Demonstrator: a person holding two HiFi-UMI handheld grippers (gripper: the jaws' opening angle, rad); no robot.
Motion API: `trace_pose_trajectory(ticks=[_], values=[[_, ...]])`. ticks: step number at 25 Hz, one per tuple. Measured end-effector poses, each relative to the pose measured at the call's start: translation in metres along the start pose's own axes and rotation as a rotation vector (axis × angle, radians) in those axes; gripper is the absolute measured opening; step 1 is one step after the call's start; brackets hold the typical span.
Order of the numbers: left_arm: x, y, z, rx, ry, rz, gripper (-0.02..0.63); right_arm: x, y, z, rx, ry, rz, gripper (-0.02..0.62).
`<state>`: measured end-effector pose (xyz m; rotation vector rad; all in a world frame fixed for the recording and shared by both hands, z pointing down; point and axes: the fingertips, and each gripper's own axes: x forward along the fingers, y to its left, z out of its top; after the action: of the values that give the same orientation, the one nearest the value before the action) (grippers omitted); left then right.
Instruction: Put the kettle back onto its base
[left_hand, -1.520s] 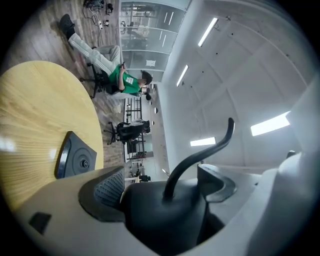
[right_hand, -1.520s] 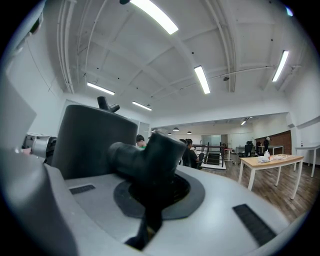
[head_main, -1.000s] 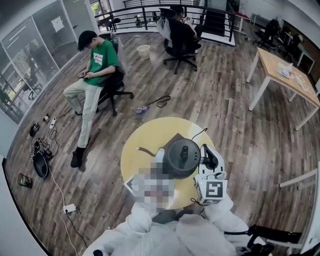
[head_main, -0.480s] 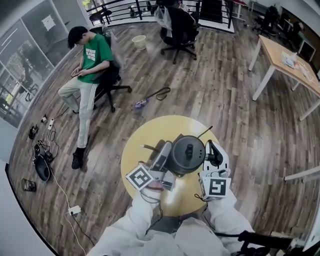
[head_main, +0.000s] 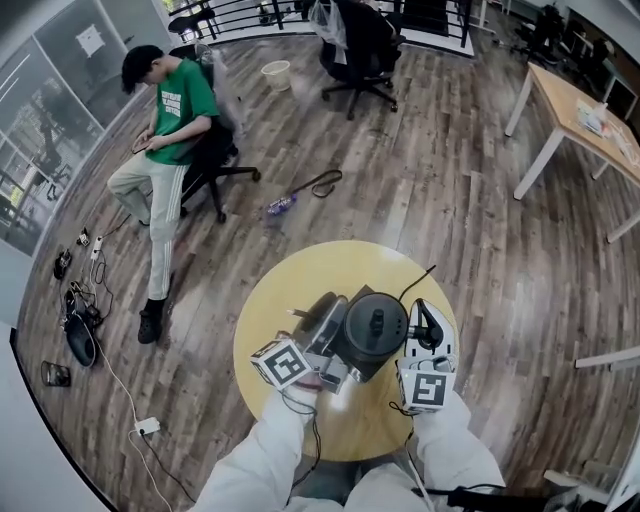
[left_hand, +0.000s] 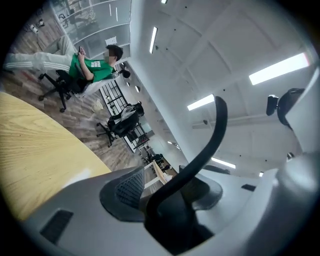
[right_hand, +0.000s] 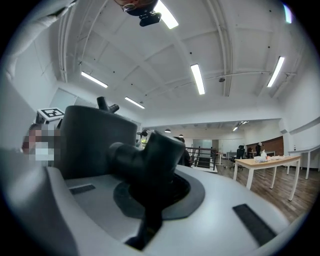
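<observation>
The black kettle (head_main: 375, 328) is over the round yellow table (head_main: 270, 310), seen from above, and a dark corner of its base (head_main: 328, 300) shows at its left. My right gripper (head_main: 424, 338) is shut on the kettle's handle (right_hand: 146, 165), with the kettle's body (right_hand: 92, 142) just beyond. My left gripper (head_main: 322, 335) lies along the kettle's left side, and its jaws are closing. A black curved cord-like piece (left_hand: 200, 160) lies between them against one pad. I cannot see it pinched.
A thin cord (head_main: 418, 280) runs off the table's far side. A person in a green shirt (head_main: 172, 110) sits on an office chair at the far left. A wooden desk (head_main: 590, 120) stands at the far right, and cables and a power strip (head_main: 140, 428) lie on the floor.
Both grippers and the kettle have come down and nearer to me over the table. The left gripper has rolled and drawn in beside the kettle, and its jaws have narrowed.
</observation>
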<state>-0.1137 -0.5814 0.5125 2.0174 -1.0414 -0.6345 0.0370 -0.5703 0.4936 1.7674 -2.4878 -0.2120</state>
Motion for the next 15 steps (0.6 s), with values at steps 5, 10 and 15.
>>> trace_pose_trajectory(ticks=[5,10,15], values=[[0.007,0.030,-0.015,0.022,0.032,0.022,0.215,0.008,0.002,-0.044,0.030,0.046,-0.031,0.011],[0.015,0.046,-0.020,0.020,0.068,0.051,0.210,0.020,0.003,-0.065,0.035,0.061,-0.035,0.011],[0.019,0.065,-0.030,-0.003,0.067,0.043,0.207,0.024,0.004,-0.082,0.032,0.068,-0.033,0.011]])
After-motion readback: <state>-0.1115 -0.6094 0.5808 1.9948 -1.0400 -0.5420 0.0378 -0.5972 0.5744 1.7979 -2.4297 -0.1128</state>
